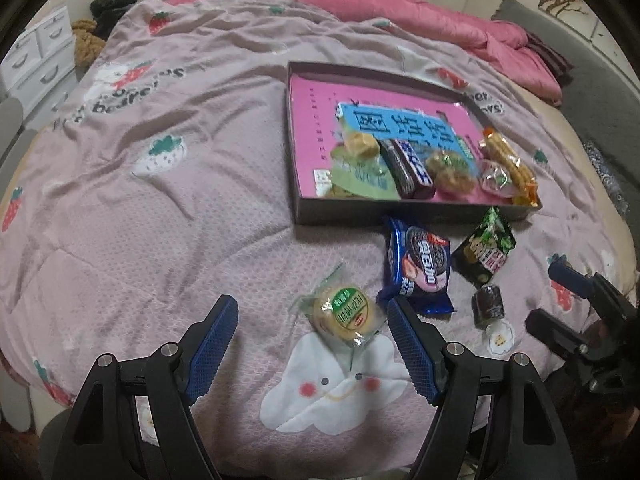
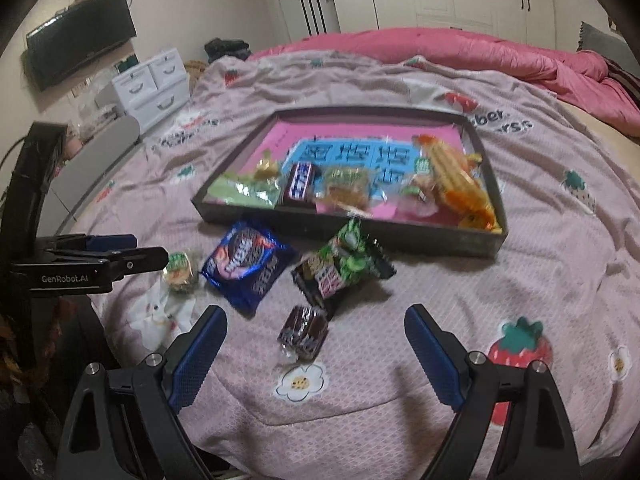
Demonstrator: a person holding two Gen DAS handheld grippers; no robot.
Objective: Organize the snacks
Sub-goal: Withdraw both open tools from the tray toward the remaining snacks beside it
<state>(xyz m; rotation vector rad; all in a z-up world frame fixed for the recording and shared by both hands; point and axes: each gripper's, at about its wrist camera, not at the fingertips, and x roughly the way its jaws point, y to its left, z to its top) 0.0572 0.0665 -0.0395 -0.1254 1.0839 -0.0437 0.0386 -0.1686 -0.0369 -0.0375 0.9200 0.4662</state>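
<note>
A shallow dark box with a pink and blue floor lies on the bed and holds several wrapped snacks. In front of it on the quilt lie a blue cookie pack, a black-and-green packet, a small dark wrapped cake and a round biscuit in clear wrap. My left gripper is open just above the round biscuit, which lies between its fingertips untouched. My right gripper is open, with the dark cake between its fingertips.
The pink-grey printed quilt covers the bed, with a rumpled pink duvet at the far side. White drawers stand left of the bed, wardrobes behind it. Each gripper shows in the other's view, the right one and the left one.
</note>
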